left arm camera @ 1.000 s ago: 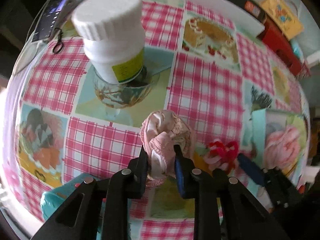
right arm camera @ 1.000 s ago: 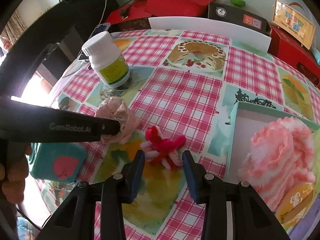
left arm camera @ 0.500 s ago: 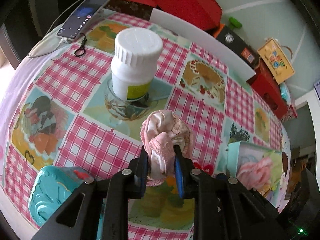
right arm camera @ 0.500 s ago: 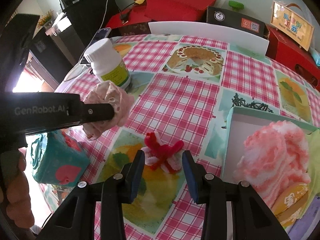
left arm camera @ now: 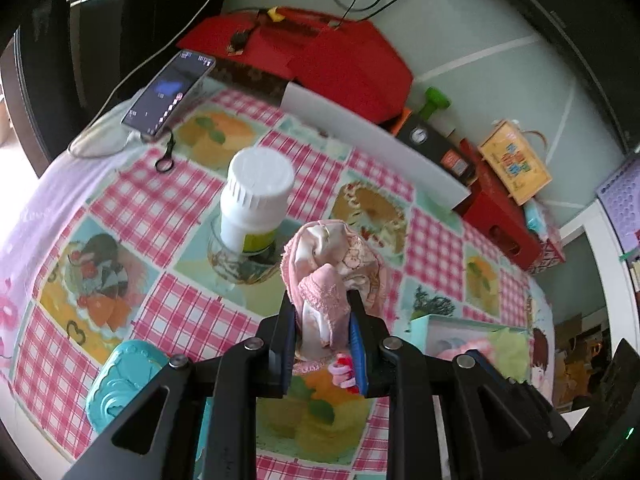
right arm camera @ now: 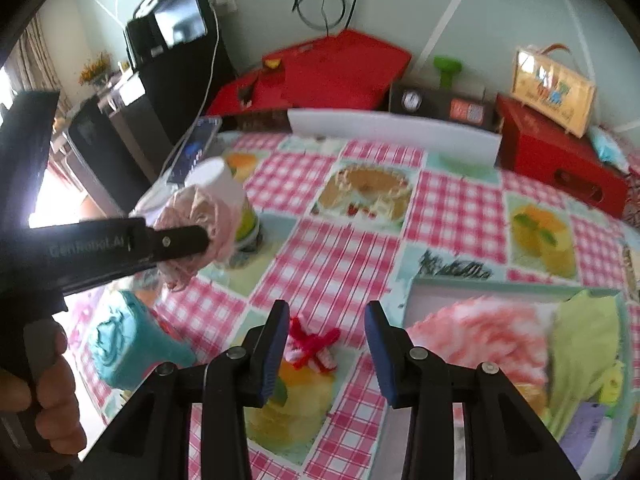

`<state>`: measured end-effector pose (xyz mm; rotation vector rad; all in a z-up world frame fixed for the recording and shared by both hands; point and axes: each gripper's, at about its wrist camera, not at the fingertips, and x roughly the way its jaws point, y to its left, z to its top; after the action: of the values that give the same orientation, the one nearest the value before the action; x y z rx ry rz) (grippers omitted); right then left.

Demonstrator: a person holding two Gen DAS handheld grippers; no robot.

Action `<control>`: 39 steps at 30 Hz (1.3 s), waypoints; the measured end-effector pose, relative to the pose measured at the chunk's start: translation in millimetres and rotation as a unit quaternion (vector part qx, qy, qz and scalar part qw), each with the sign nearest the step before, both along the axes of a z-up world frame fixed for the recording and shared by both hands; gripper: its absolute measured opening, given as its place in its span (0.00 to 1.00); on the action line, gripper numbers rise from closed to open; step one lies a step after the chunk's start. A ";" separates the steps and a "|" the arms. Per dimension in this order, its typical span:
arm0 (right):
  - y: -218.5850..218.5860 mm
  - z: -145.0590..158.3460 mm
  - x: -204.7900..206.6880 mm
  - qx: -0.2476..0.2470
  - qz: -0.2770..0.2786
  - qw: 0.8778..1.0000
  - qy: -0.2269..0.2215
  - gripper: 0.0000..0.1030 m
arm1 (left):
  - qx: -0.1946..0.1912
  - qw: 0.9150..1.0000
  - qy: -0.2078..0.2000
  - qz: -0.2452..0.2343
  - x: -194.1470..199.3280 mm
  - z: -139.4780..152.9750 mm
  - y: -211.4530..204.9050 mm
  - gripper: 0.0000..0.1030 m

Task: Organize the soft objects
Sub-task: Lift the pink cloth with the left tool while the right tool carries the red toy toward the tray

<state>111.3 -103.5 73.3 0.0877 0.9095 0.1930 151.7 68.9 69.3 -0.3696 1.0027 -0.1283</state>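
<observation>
White bottle (left arm camera: 256,200) (capped) behind cloth (left arm camera: 332,264)

- left gripper (left arm camera: 323,334) clamped on pink cloth bundle (left arm camera: 334,264), bundle bulges above the fingertips, clear of the checked tablecloth (left arm camera: 192,312)
- white bottle (left arm camera: 256,196) upright behind it, left of bundle
- red-white fuzzy piece (left arm camera: 343,372) partly hidden behind right finger
- teal box (left arm camera: 120,380) lower left
- phone (left arm camera: 168,94) at far table edge

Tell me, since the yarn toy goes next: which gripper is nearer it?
Right. The right gripper hangs open just above the red yarn toy; the left gripper is off to its left, lifted, clamping the pink cloth.
</observation>
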 end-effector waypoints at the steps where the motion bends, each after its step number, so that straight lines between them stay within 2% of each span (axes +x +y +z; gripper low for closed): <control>1: -3.2 5.9 -1.7 0.001 -0.004 1.000 -0.008 0.41 | 0.000 1.000 -0.006 -0.003 -1.5 3.7 -1.4 0.24; 8: -31.8 31.9 -13.3 -0.007 -0.046 0.998 -0.041 0.41 | -0.004 0.999 -0.035 -0.037 -13.6 20.1 -18.0 0.24; 13: -63.0 39.6 -22.2 -0.014 -0.090 0.995 -0.044 0.41 | -0.008 0.997 -0.039 -0.059 -18.8 21.3 -30.5 0.24; 16: -74.0 38.5 -24.1 -0.012 -0.102 0.994 -0.039 0.41 | -0.001 0.998 -0.039 -0.052 -18.2 19.4 -29.4 0.24; 21: -50.7 21.3 -14.8 0.000 -0.053 0.998 -0.016 0.41 | 0.004 0.999 -0.013 -0.030 -10.4 2.3 -16.4 0.24; 29: 14.6 -33.6 6.3 -0.006 0.034 0.998 0.054 0.41 | 0.005 1.000 0.014 0.014 -1.9 -18.1 14.1 0.24; 34: 30.4 -62.7 14.4 -0.021 0.045 0.995 0.089 0.41 | -0.008 1.000 0.020 0.021 -0.6 -21.7 23.1 0.24; 39: 38.7 -79.3 18.8 -0.031 0.050 0.993 0.106 0.41 | -0.018 0.999 0.023 0.024 0.4 -23.3 27.2 0.24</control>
<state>130.1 -64.8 -6.0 0.0051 1.1311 0.2529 152.1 96.1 46.1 -0.4300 1.0368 -0.0950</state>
